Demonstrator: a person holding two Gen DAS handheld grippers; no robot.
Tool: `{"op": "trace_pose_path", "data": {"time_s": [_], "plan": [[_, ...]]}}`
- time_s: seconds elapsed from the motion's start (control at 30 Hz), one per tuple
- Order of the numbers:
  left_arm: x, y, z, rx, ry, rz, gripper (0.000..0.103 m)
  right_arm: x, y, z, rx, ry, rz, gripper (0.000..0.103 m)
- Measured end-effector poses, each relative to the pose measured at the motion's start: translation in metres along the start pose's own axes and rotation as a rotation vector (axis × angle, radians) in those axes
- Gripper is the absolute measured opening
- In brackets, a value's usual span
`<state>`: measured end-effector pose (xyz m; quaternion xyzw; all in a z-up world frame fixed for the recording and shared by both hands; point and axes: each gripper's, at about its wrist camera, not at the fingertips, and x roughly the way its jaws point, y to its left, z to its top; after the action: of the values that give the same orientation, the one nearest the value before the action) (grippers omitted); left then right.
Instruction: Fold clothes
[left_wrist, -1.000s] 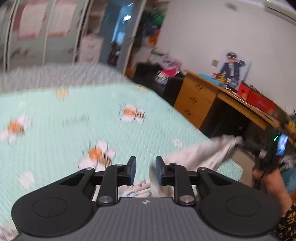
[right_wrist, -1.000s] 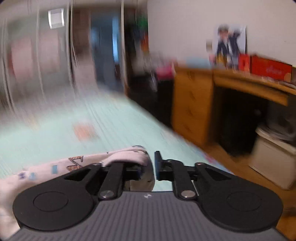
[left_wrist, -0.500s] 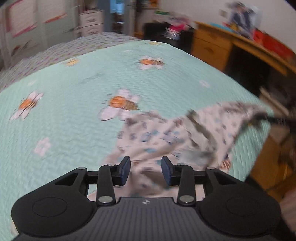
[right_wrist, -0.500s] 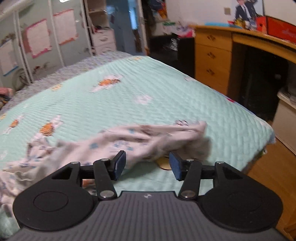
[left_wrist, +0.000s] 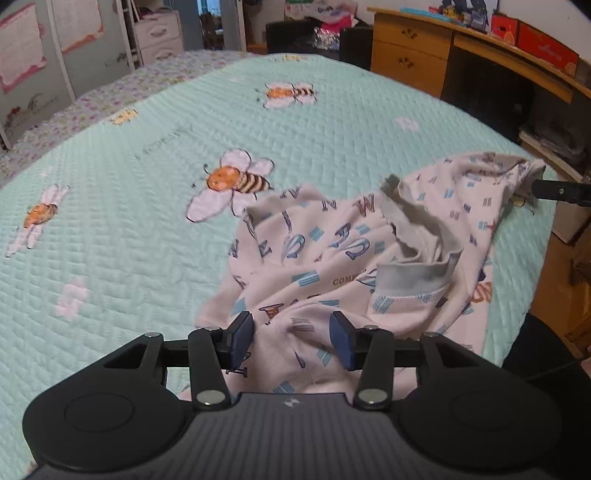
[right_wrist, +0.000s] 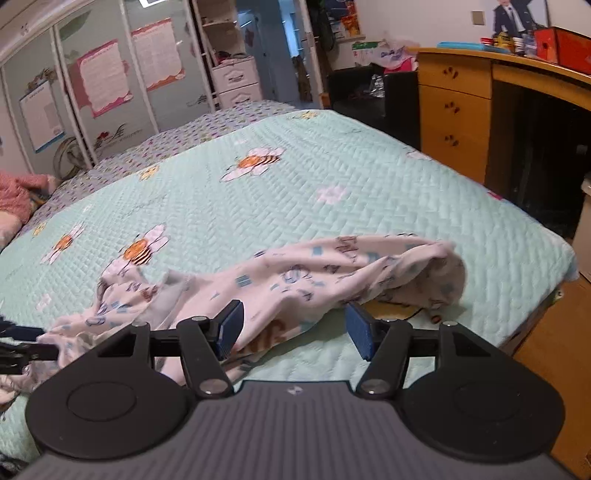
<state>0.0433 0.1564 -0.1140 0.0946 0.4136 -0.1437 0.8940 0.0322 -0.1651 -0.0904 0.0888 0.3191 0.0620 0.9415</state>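
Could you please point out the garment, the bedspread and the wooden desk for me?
garment (left_wrist: 332, 251): left wrist view, on its letter-printed middle.
bedspread (right_wrist: 369, 184): right wrist view, on bare quilted green.
wooden desk (right_wrist: 454, 107): right wrist view, on a drawer front.

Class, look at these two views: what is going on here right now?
A person holding two grippers is dealing with a pale letter-print garment lying crumpled near the corner of a green bee-patterned quilt. Both the left gripper and the right gripper are open with cloth between their fingers, not clamped. Nothing is folded yet.
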Motion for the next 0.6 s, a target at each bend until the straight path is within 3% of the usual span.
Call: {"op": "trace_pose_path", "data": {"time_s": [0.03,0.07,0.1,0.3,0.4,0.5,0.6], "plan": [[0.002,-0.002,-0.001,0.006,-0.001,-0.006,0.039,0.000,0.002,-0.001,-0.006,0.004,0.006,0.063],[-0.001,-0.003,-0.002,-0.010,-0.015,-0.004,0.010,0.000,0.005,-0.002,-0.012,0.007,0.011,0.063],[-0.006,-0.003,-0.003,-0.030,-0.033,0.001,0.006,0.000,0.007,-0.003,-0.017,0.010,0.017,0.063],[-0.073,0.017,-0.002,-0.187,-0.228,0.103,0.006,0.003,0.011,-0.004,-0.031,0.012,0.016,0.063],[-0.115,0.032,0.000,-0.206,-0.312,0.100,0.006,0.007,0.017,-0.001,-0.044,0.011,0.032,0.063],[-0.136,0.029,-0.007,-0.147,-0.299,0.065,0.006,0.011,0.029,0.005,-0.075,0.002,0.072,0.063],[-0.124,0.020,-0.030,-0.127,-0.192,0.020,0.006,0.016,0.044,0.015,-0.139,-0.023,0.125,0.063]]}}
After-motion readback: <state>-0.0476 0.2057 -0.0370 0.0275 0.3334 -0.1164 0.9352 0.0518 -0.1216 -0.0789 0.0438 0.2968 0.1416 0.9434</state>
